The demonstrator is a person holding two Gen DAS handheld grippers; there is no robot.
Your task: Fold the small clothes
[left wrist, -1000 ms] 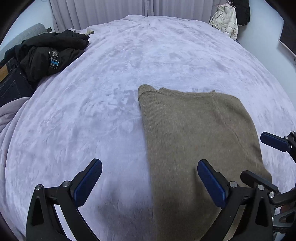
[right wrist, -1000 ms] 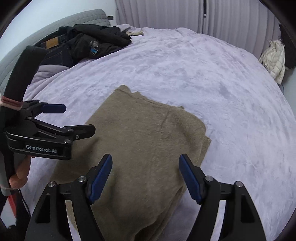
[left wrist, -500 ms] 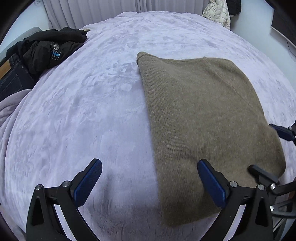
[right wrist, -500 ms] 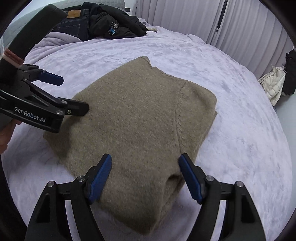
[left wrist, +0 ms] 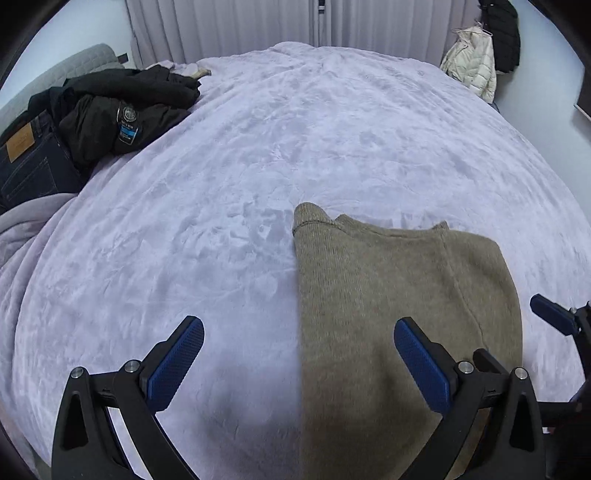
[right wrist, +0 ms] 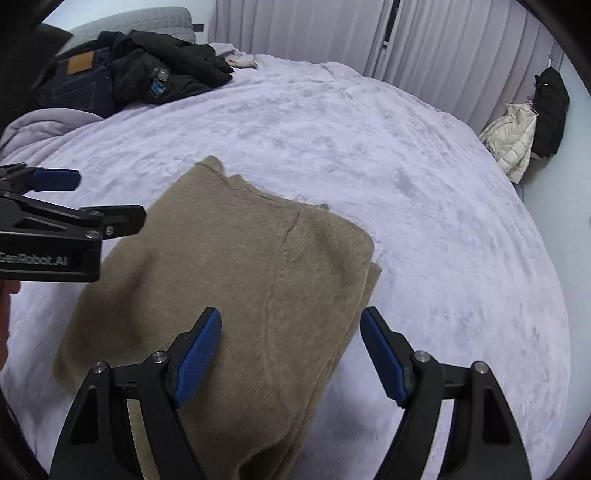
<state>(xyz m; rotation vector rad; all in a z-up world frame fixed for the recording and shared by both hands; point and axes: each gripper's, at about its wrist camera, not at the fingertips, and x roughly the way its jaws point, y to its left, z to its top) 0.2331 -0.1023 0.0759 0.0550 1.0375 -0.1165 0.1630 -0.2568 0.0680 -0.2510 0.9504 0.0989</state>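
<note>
I see dark clothes (left wrist: 110, 110) piled far left and coats (right wrist: 524, 136) hanging far right by the curtains (left wrist: 240, 29). The folded sweater (right wrist: 240, 277) lies on the lilac bed (left wrist: 258, 166). My left gripper (left wrist: 299, 358) and right gripper (right wrist: 291, 354) gape empty above it.

Sweater (left wrist: 388, 295): we note matt, fuzzy olive-brown knit cloth. Bed cover (left wrist: 258, 166): soft lilac plush cloth, its nap brushed into patches. Jeans (left wrist: 26, 162): dark denim with a tan patch. Left gripper (left wrist: 299, 360) fingers (left wrist: 177, 362): matt black plastic, dimpled blue pads, metal rivets.
</note>
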